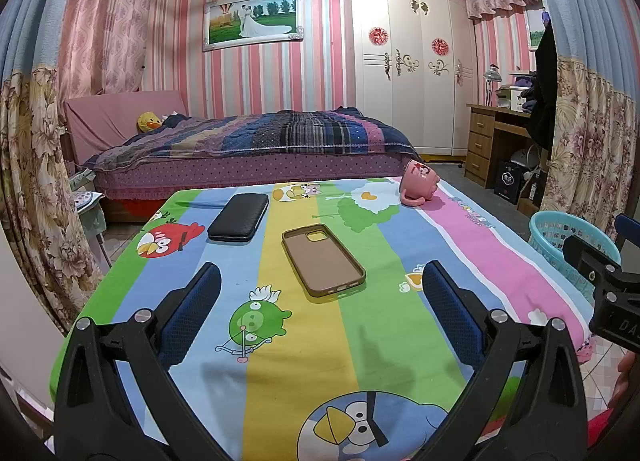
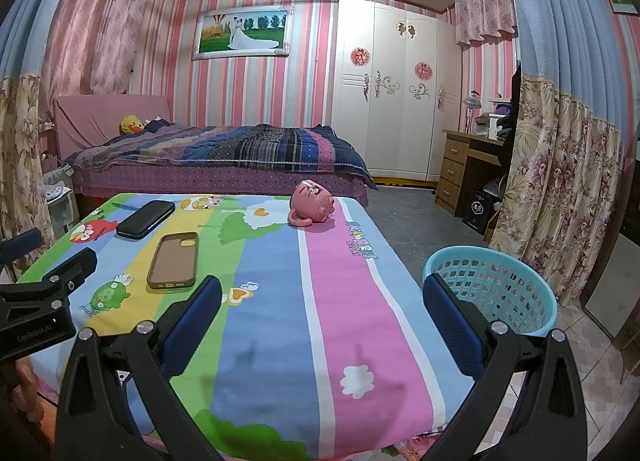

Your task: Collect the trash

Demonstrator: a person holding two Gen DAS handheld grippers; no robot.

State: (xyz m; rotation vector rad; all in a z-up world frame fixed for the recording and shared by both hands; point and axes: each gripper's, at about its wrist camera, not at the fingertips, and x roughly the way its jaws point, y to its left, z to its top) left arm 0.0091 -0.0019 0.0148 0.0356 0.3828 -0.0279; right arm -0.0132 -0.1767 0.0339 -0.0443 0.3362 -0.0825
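Observation:
A brown phone case (image 1: 323, 259) (image 2: 174, 259) lies hollow side up on the cartoon tablecloth (image 1: 280, 341) (image 2: 280, 321). Beyond it rests a black case (image 1: 239, 217) (image 2: 146, 218). A pink mug (image 1: 419, 183) (image 2: 312, 203) lies on its side at the far right of the table. A turquoise mesh basket (image 1: 568, 237) (image 2: 494, 287) stands on the floor off the table's right edge. My left gripper (image 1: 320, 281) is open over the near table, the brown case just ahead of it. My right gripper (image 2: 322, 293) is open and holds nothing.
A bed (image 1: 256, 145) with a striped quilt stands behind the table. A white wardrobe (image 1: 412, 73) and a wooden desk (image 1: 492, 133) are at the back right. Floral curtains (image 2: 560, 181) hang close on both sides. Tiled floor (image 2: 416, 221) lies right of the table.

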